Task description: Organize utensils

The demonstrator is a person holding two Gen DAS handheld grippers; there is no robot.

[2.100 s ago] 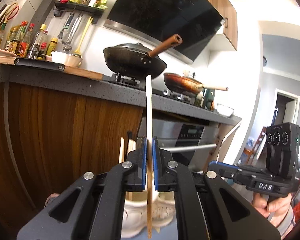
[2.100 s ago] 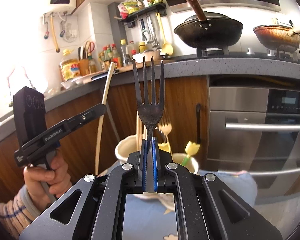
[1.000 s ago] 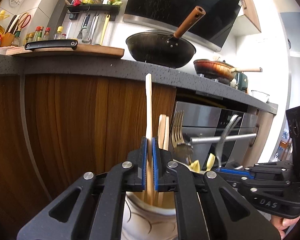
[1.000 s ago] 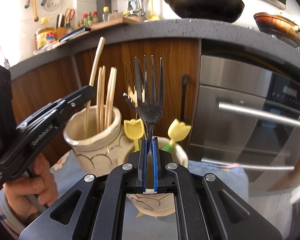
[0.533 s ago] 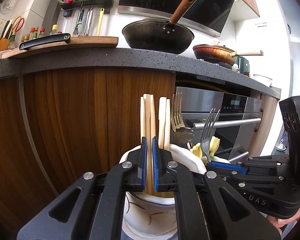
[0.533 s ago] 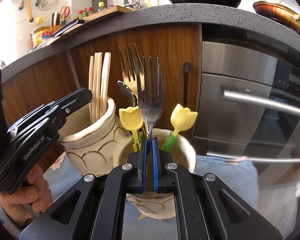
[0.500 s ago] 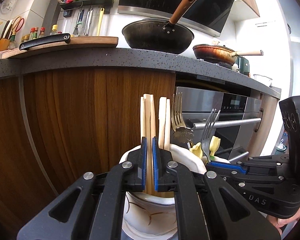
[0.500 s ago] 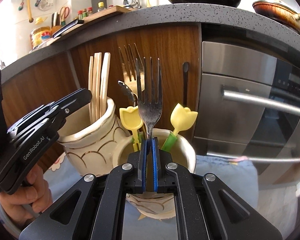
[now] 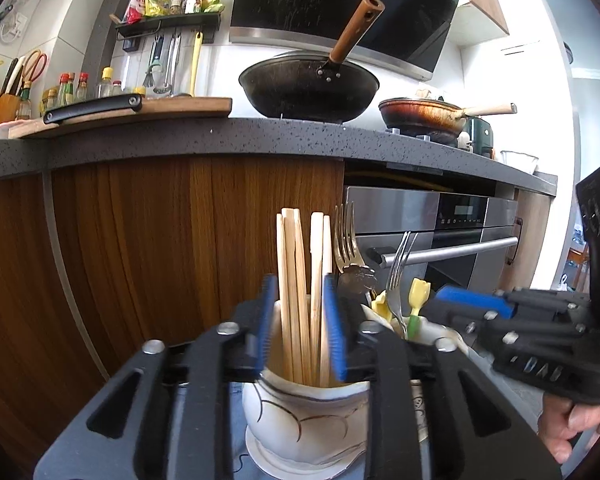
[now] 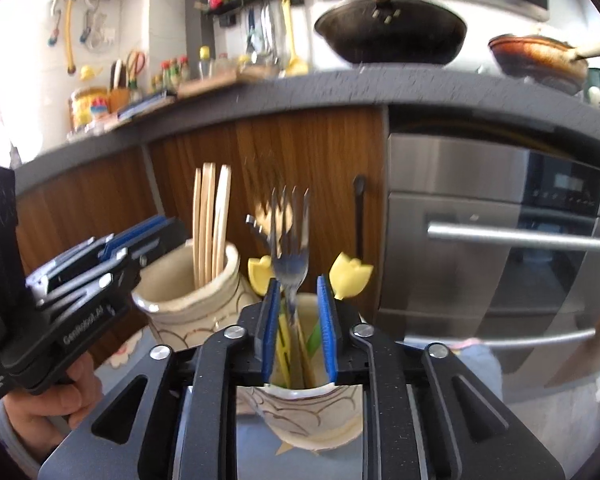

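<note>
Two cream ceramic jars stand side by side on a blue cloth. The left jar (image 9: pixel 306 416) holds several wooden chopsticks (image 9: pixel 296 280). My left gripper (image 9: pixel 298 328) hovers just over its mouth, jaws opening, with the chopsticks standing loose between the blue pads. The right jar (image 10: pixel 300 408) holds forks and yellow tulip-topped picks (image 10: pixel 350 274). My right gripper (image 10: pixel 298 328) sits above it, jaws opening; the dark fork (image 10: pixel 290 240) stands in the jar between the pads, free of them. The right gripper (image 9: pixel 472 304) also shows in the left wrist view, and the left gripper (image 10: pixel 140 236) in the right wrist view.
Behind the jars runs a wooden cabinet front (image 9: pixel 180 240) under a dark speckled counter (image 9: pixel 260 136). A steel oven with a bar handle (image 10: pixel 520 240) is to the right. A black wok (image 9: pixel 308 88) and a brown pan (image 9: pixel 424 116) sit on the stove. A hand (image 10: pixel 40 404) holds the left gripper.
Both grippers came down to the jars, then opened. The chopstick now stands in the left jar and the fork in the right jar, both let go.
</note>
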